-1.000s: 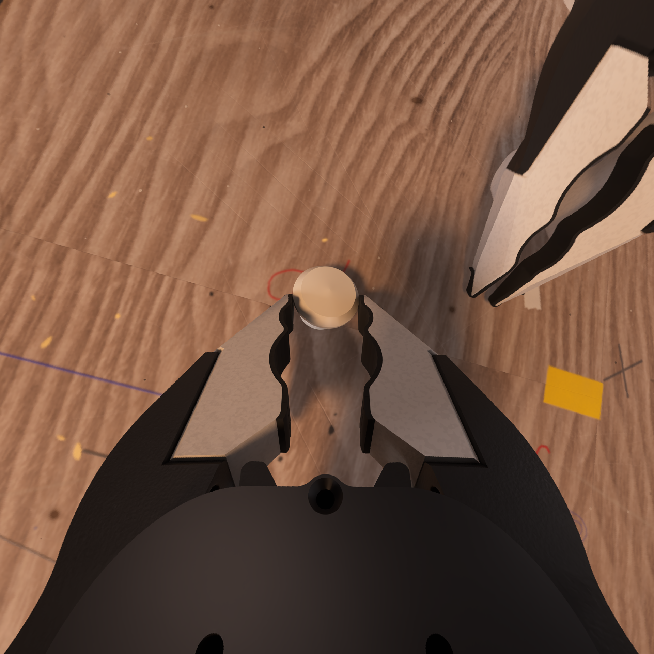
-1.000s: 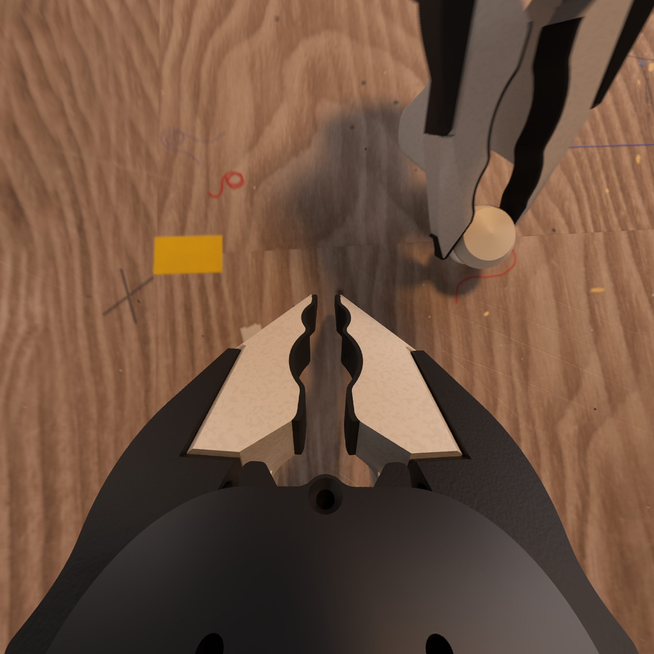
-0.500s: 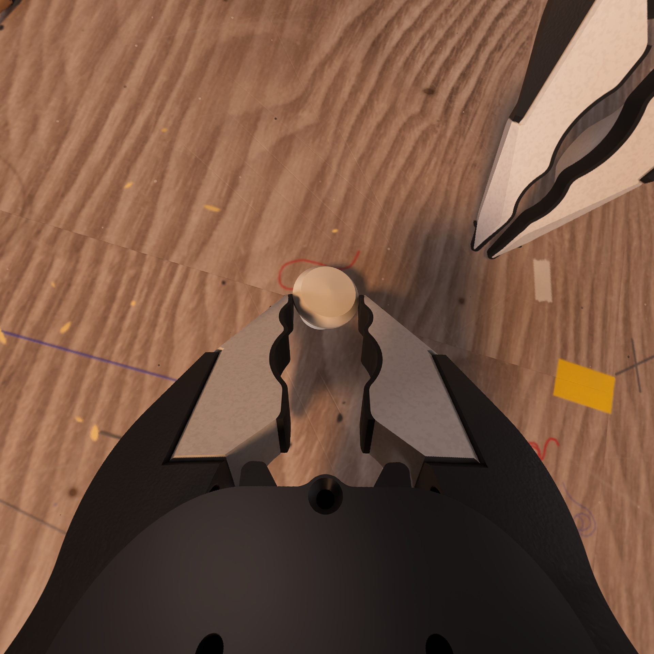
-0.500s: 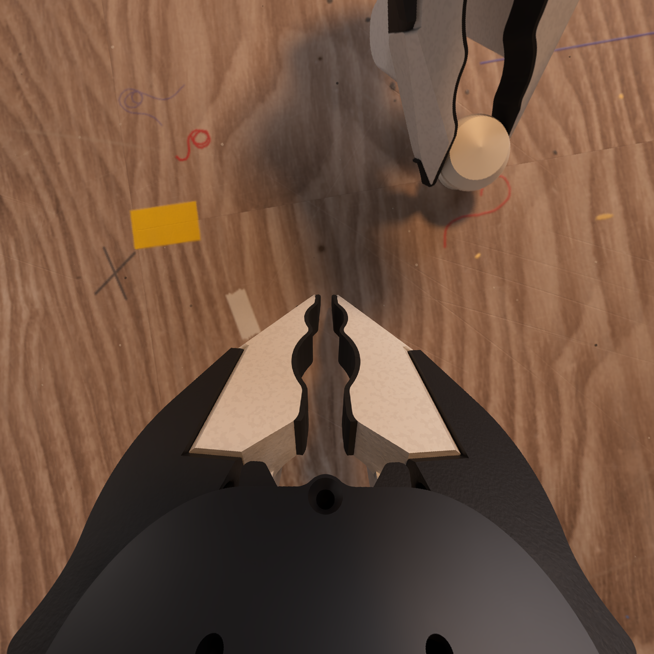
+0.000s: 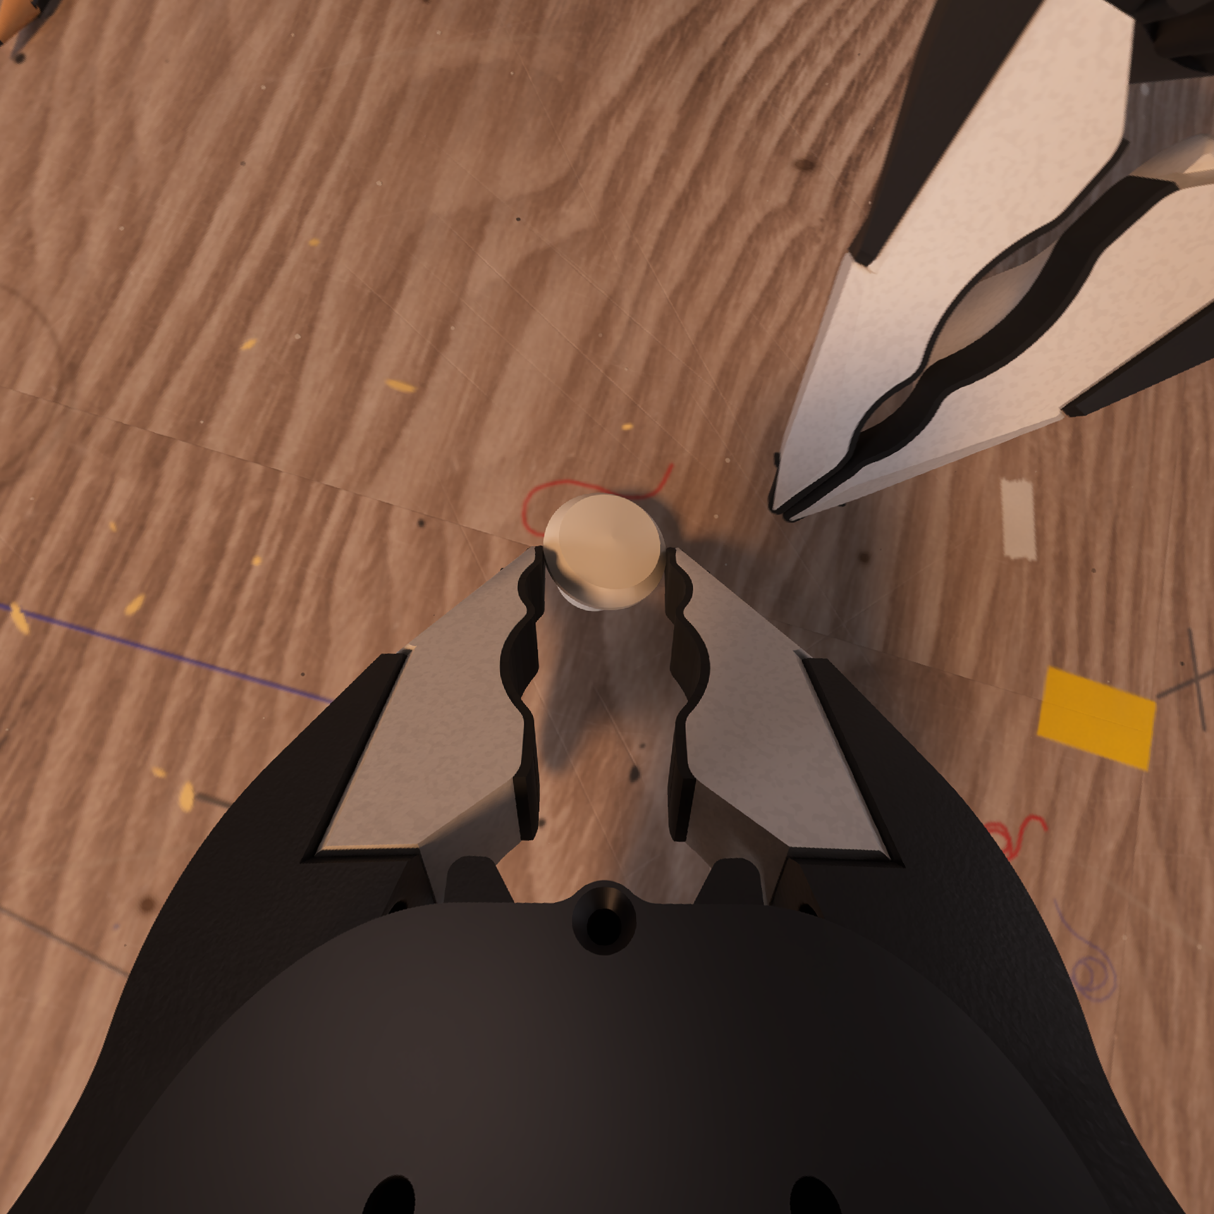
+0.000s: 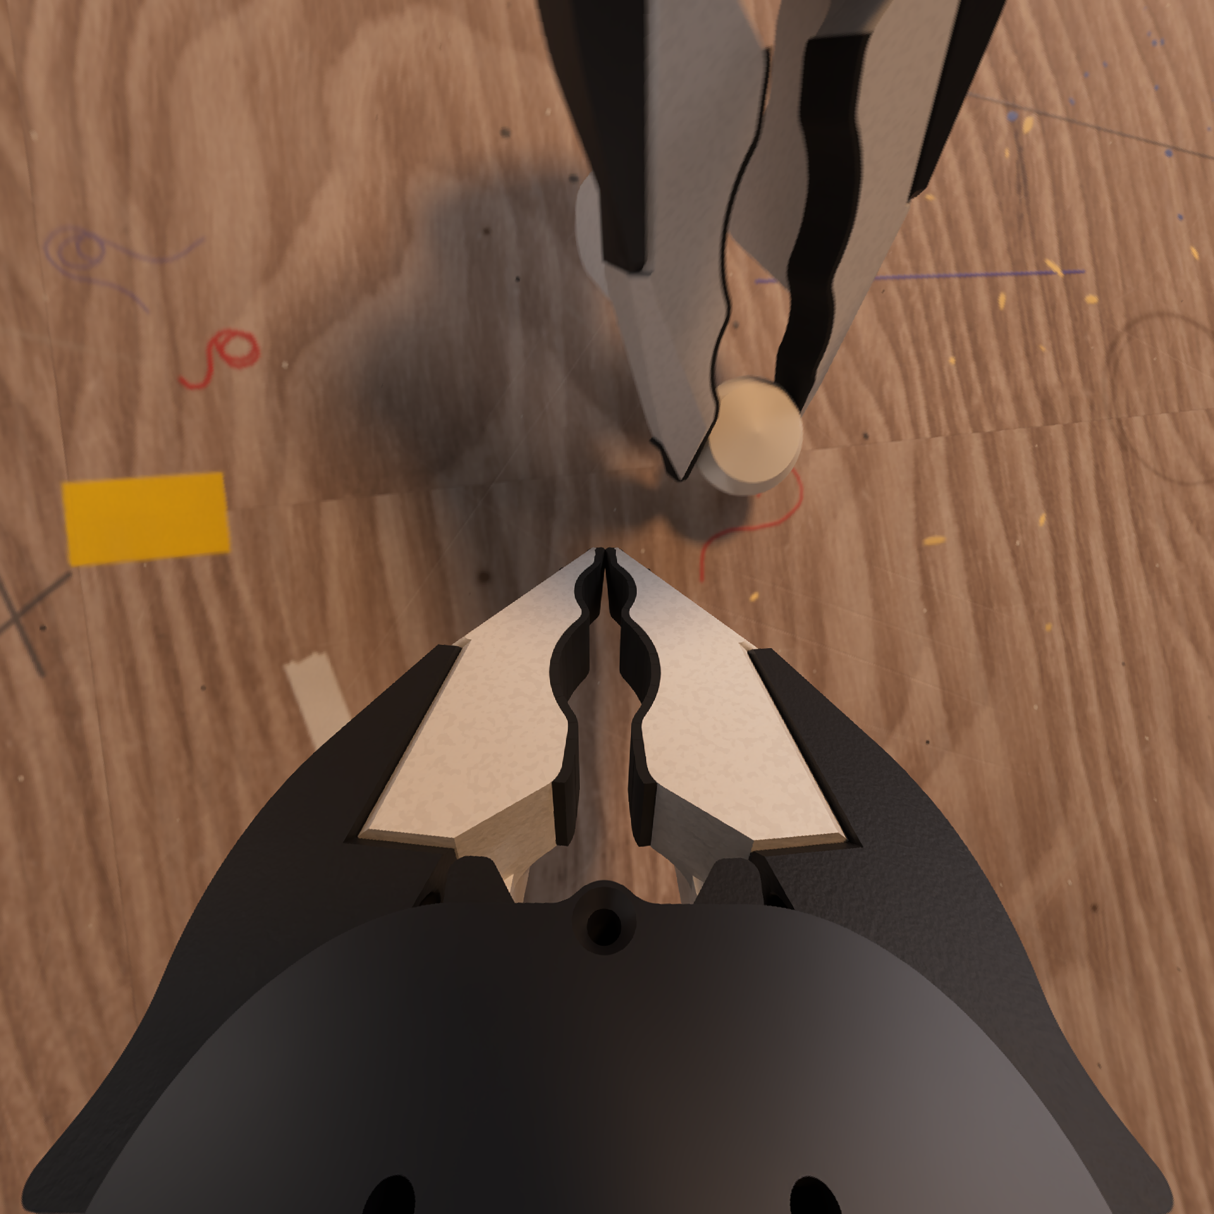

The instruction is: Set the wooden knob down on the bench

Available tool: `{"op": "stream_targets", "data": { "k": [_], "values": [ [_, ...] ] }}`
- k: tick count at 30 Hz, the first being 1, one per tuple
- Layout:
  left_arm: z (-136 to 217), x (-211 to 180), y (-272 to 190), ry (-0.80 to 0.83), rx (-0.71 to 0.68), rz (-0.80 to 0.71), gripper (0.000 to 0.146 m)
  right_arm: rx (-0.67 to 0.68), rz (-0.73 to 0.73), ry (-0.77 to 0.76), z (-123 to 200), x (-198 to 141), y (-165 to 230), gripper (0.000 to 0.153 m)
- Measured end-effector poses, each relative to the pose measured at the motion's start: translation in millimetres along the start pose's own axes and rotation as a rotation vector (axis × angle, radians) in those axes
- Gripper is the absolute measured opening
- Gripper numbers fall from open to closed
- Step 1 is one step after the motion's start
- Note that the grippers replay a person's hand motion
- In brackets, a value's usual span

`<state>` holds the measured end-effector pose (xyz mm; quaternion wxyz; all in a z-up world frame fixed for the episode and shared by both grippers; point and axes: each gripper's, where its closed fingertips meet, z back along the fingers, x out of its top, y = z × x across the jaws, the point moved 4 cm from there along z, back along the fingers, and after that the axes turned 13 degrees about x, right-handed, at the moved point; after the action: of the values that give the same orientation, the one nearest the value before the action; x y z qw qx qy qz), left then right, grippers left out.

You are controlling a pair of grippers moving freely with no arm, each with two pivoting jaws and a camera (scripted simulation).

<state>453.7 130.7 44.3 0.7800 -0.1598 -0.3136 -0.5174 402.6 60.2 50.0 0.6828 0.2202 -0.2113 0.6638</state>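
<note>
**First speaker:** Grippers, two of them, over a wooden bench (image 5: 328, 263). What does the left gripper (image 5: 603, 558) hold?

**Second speaker:** Its fingers are parted to the width of the wooden knob (image 5: 604, 558), a pale round piece pinched between the two fingertips (image 5: 533, 565). Both tips touch the knob's sides. In the right wrist view the same knob (image 6: 755, 437) sits at the tip of that gripper (image 6: 742, 433), with its shadow on the bench directly beneath; whether the knob touches the wood cannot be told.

**First speaker:** What lies near it?

**Second speaker:** A thin red thread (image 5: 591, 489) curls on the bench just behind the knob.

**First speaker:** And farther right?

**Second speaker:** The right gripper (image 6: 604, 555) has its fingers pressed together at the tips, holding nothing. It hangs apart from the knob, to the knob's right in the left wrist view (image 5: 785, 509). A yellow rectangle (image 5: 1096, 717) lies on the bench beyond it, well away from the knob.
</note>
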Motion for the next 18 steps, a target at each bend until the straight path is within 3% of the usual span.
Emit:
{"op": "stream_targets", "data": {
  "k": [3, 7, 12, 16, 18],
  "values": [
    [0, 0, -1, -0.004, -0.001, 0.0, 0.036, -0.026, 0.02, -0.041, 3, 8, -4, 0.0],
    [2, 0, 2, 0.002, 0.024, -0.008, 0.039, -0.018, 0.005, 0.038, -1, 4, -6, 0.0],
    [47, 10, -2, -0.083, 0.106, -0.008, 0.047, 0.031, 0.015, -0.082, 50, 11, 22, 0.002],
    [93, -1, -35, -0.068, 0.219, -0.141, 0.061, 0.099, 0.032, -0.119, 92, -9, 61, 0.018],
    [109, -6, -63, -0.081, 0.215, -0.142, 0.081, 0.126, 0.047, -0.104, 104, -25, 80, 0.037]
  ]
}}
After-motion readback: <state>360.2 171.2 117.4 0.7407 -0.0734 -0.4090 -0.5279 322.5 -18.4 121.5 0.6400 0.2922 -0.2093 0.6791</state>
